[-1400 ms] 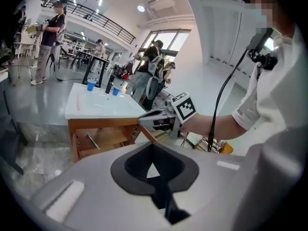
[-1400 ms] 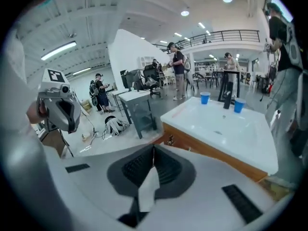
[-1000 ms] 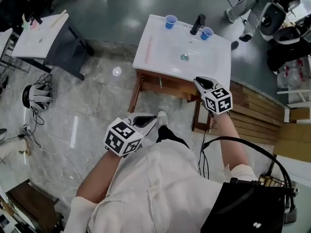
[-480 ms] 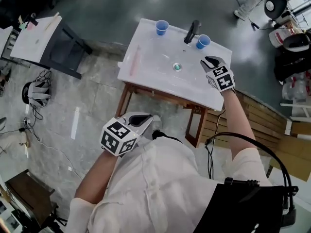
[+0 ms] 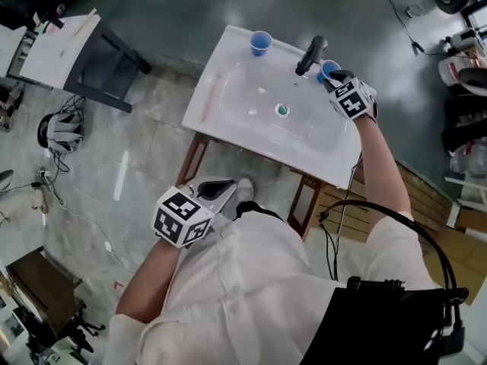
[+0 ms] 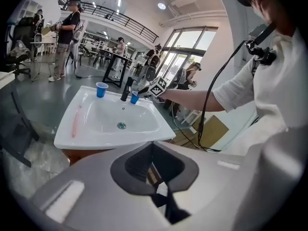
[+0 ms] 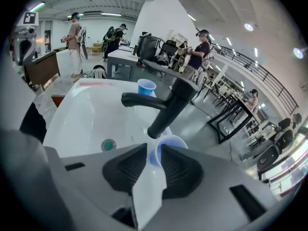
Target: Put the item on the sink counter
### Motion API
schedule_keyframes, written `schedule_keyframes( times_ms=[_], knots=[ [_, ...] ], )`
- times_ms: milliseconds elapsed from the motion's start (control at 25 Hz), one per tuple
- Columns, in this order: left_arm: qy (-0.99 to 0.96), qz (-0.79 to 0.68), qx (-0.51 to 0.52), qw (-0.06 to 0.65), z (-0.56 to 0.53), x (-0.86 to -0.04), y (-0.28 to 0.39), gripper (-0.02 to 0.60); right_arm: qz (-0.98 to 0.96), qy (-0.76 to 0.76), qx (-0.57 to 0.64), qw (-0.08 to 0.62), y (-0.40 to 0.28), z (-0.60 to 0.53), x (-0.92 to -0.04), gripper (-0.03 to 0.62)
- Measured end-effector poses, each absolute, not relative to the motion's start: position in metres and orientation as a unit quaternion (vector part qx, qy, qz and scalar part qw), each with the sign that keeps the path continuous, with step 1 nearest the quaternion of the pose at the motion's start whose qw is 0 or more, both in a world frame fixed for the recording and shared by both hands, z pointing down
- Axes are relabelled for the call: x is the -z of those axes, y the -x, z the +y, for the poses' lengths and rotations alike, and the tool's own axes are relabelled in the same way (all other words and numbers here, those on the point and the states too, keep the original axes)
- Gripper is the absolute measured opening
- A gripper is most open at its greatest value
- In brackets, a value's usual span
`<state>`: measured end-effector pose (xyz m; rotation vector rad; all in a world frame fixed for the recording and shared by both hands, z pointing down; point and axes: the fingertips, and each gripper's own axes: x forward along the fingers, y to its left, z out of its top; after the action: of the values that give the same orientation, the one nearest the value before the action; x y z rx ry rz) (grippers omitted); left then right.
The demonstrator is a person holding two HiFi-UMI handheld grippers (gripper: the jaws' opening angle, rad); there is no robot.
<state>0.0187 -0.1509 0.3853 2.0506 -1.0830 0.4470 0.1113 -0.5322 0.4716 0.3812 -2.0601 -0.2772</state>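
Observation:
A white sink counter (image 5: 209,120) on a wooden stand is ahead of me. It carries a black faucet (image 5: 312,54), a blue cup (image 5: 261,42) at the back left and another blue cup (image 5: 328,68) right of the faucet. My right gripper (image 5: 332,77) reaches over the counter's right side, open by a narrow gap. In the right gripper view that cup (image 7: 171,146) sits just past the right gripper (image 7: 154,153), its near rim at the jaw tips. My left gripper (image 5: 221,191) hangs by my body, shut and empty, with the sink (image 6: 96,138) in front of it.
A pink stick-like item (image 5: 211,99) lies on the counter's left ledge. A green drain (image 5: 282,110) sits in the basin. A white table (image 5: 57,48) stands at far left, cables and a headset (image 5: 57,139) lie on the floor, and wooden boards (image 5: 426,196) lie at right.
My right gripper has moved forward from the counter's front edge, across its right side, to the blue cup beside the faucet. My left gripper has stayed by my body.

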Motion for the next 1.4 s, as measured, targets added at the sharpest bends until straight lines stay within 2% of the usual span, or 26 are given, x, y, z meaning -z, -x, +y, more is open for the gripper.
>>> schedule_keyframes(
  times_ms=[200, 320, 640, 1400],
  knots=[
    [-0.796, -0.432, -0.173, 0.388, -0.15, -0.388, -0.012, 0.006, -0.839, -0.14, 0.099, 0.517, -0.11, -0.539, -0.498, 0.075],
    [-0.794, -0.436, -0.173, 0.388, -0.15, -0.39, -0.007, 0.006, -0.834, -0.142, 0.105, 0.522, -0.11, -0.545, -0.502, 0.033],
    [-0.805, -0.427, -0.166, 0.377, -0.129, -0.38, 0.0, 0.006, -0.839, -0.159, 0.103, 0.51, -0.113, -0.514, -0.47, 0.023],
    [-0.844, -0.389, -0.165, 0.331, 0.026, -0.362, 0.036, 0.006, -0.856, -0.148, 0.111, 0.482, -0.09, -0.253, -0.415, 0.021]
  ],
)
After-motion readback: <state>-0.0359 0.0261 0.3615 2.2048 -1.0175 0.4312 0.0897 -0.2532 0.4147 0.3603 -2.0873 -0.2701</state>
